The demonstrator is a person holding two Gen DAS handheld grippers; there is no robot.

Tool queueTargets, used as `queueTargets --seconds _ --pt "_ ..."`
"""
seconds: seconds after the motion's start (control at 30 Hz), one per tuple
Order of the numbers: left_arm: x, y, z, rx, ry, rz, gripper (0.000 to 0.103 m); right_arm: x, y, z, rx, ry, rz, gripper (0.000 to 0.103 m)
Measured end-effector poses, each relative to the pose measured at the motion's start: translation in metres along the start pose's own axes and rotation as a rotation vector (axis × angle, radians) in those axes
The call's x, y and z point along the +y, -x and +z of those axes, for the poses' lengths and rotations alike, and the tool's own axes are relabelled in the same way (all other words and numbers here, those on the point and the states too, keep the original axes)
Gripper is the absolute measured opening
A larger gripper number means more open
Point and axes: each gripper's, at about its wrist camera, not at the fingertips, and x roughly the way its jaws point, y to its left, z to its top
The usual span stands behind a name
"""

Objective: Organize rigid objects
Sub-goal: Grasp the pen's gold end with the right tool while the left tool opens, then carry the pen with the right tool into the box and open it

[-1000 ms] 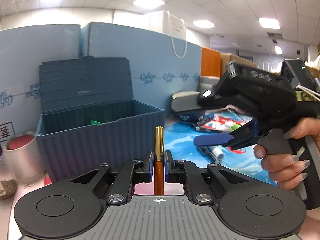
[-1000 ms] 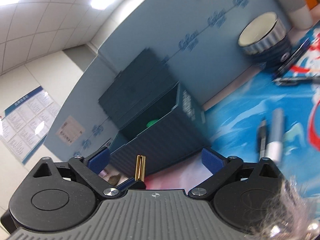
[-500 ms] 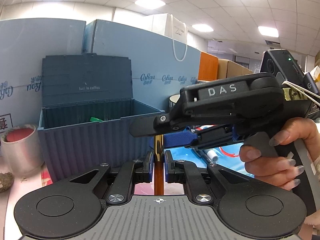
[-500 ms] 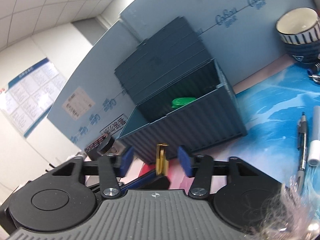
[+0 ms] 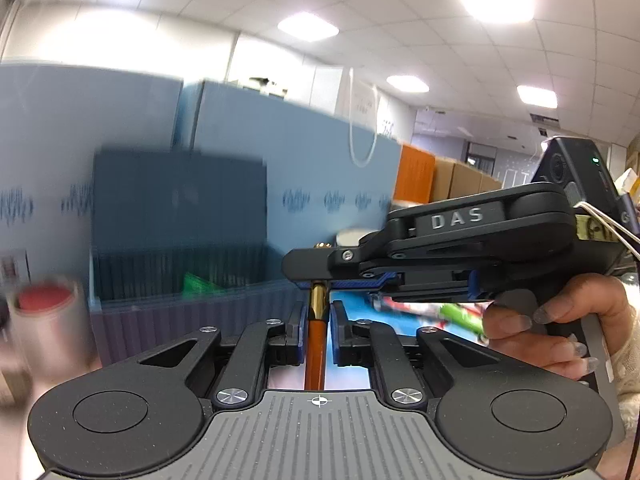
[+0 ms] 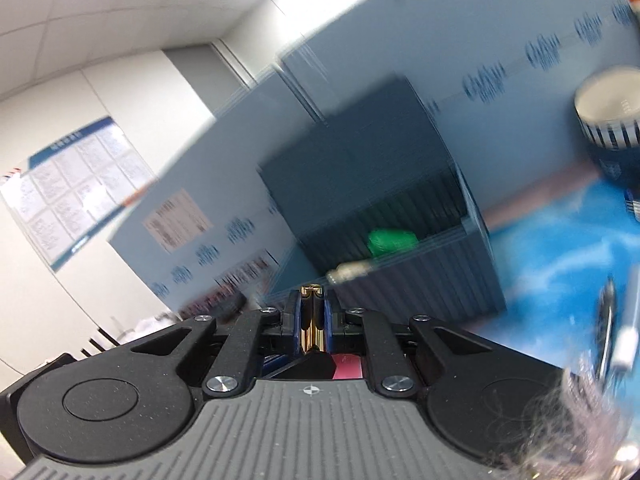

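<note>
The pen (image 5: 315, 344) is pinched upright at frame centre by both grippers: left (image 5: 316, 330) low, right (image 6: 311, 322) on its gold tip.

Glossy gold metal pen cap (image 6: 311, 322)

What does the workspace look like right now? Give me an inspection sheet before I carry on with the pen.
Surface: blue patterned mat, partly blurred.
Job's things: orange pen with a gold end, upright; open dark blue storage box behind it, something green inside.
Clutter: metal can with red top left of the box; striped bowl; loose pens on the mat.
Grippers: left gripper shut on the pen's orange barrel; right gripper shut on its gold end.
Cables: white cord by the right gripper's camera.
Surroundings: blue partition panels, cardboard boxes, office ceiling lights.
</note>
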Motion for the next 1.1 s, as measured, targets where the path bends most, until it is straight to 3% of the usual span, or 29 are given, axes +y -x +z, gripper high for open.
queueTargets --seconds 0.13,0.37,0.53,0.67,0.73,0.9,1.1 --pt "0.004 -0.003 0.025 -0.038 -0.032 -0.018 0.013 0.025 0.007 0.021 -0.08 0.093 0.032 0.011" --pt "0.034 -0.016 0.045 -0.098 0.072 0.003 0.014 0.061 -0.008 0.057 -0.219 0.237 -0.032 0.011" --pt "0.063 -0.008 0.039 -0.081 0.132 0.049 0.029 0.068 -0.04 0.071 -0.285 0.273 -0.116 0.011" --pt "0.09 0.005 0.04 -0.124 0.239 0.128 0.064 0.058 -0.07 0.077 -0.308 0.219 -0.158 0.011" --pt "0.103 0.01 0.039 -0.135 0.31 0.167 0.066 0.053 -0.087 0.077 -0.333 0.211 -0.202 0.011" --pt "0.122 0.015 0.034 -0.131 0.405 0.21 0.067 0.032 -0.118 0.062 -0.301 0.095 -0.239 0.011" --pt "0.122 0.014 0.031 -0.116 0.408 0.211 0.07 0.006 -0.139 0.047 -0.193 -0.006 -0.25 0.011"
